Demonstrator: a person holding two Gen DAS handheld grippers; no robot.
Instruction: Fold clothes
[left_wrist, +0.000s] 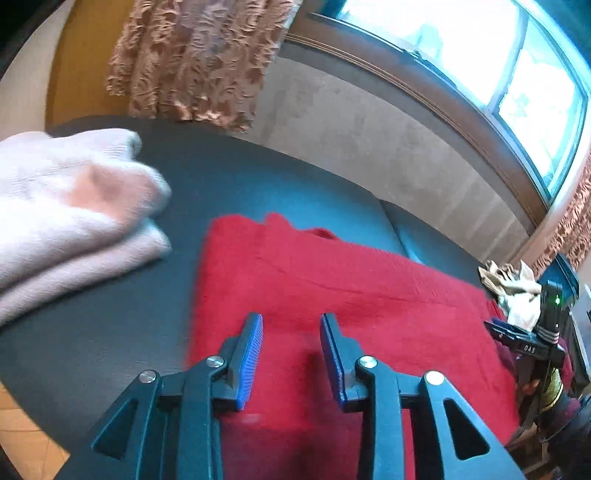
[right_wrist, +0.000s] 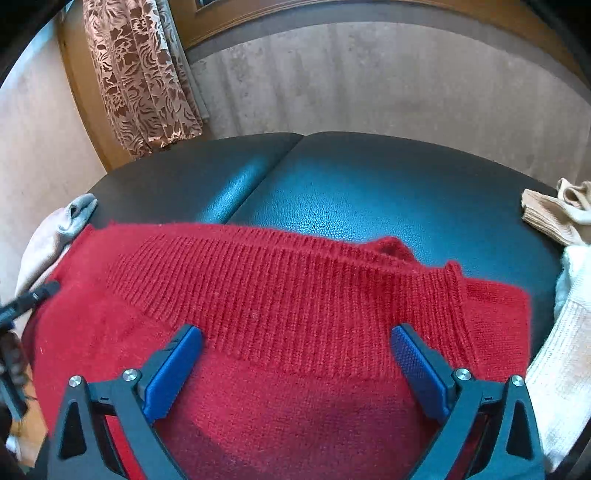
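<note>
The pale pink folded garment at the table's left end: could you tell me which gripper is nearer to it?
Left. The left gripper hovers over the red sweater near the pink garment; the right gripper, open, is further along the sweater, toward the cream clothes.

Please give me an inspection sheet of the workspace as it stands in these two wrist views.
Surface: dark leather-like cushions with a seam between two sections.
Job's things: red knit sweater lies flat, its ribbed band across the top; pale pink folded garment to its left, blurred.
Clutter: beige and cream garments at the right edge.
Grippers: left gripper over the sweater, jaws apart, nothing between them; right gripper over the sweater, jaws wide apart, nothing held.
Cables: nothing seen.
Surroundings: patterned brown curtain, plain wall, bright window.
</note>
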